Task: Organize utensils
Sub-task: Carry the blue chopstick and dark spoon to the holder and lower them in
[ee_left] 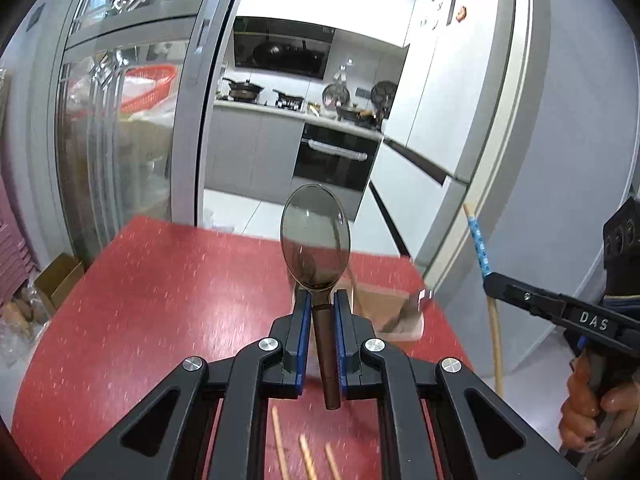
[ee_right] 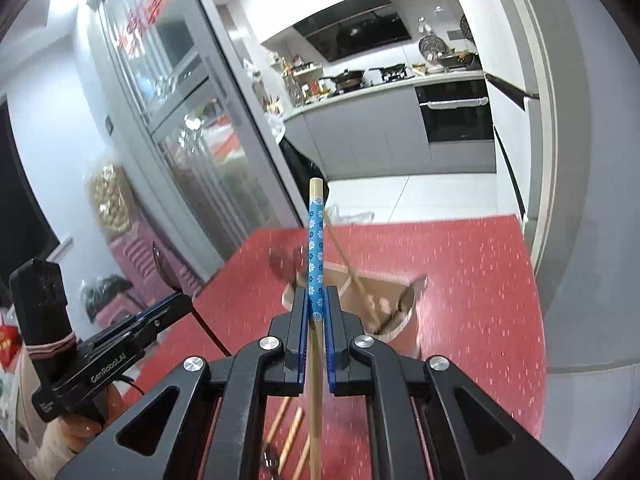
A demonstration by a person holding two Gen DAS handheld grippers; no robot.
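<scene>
My left gripper (ee_left: 322, 300) is shut on the dark handle of a brown spoon (ee_left: 316, 236), bowl up, above the red table (ee_left: 160, 300). My right gripper (ee_right: 316, 300) is shut on a wooden chopstick (ee_right: 315, 240) with a blue flowered band, held upright. Ahead on the table stands a beige utensil holder (ee_right: 396, 320) with a chopstick (ee_right: 344, 256) and spoons (ee_right: 408, 296) in it; it also shows in the left wrist view (ee_left: 384, 312). Loose chopsticks (ee_left: 280, 440) lie on the table under the grippers. The right gripper shows in the left wrist view (ee_left: 492, 280), and the left in the right wrist view (ee_right: 176, 300).
A glass sliding door (ee_left: 120, 120) stands to the left. A white fridge (ee_left: 460, 100) is on the right. The kitchen counter with an oven (ee_left: 332, 160) lies beyond the table's far edge. Boxes and bags (ee_left: 52, 284) sit on the floor at the left.
</scene>
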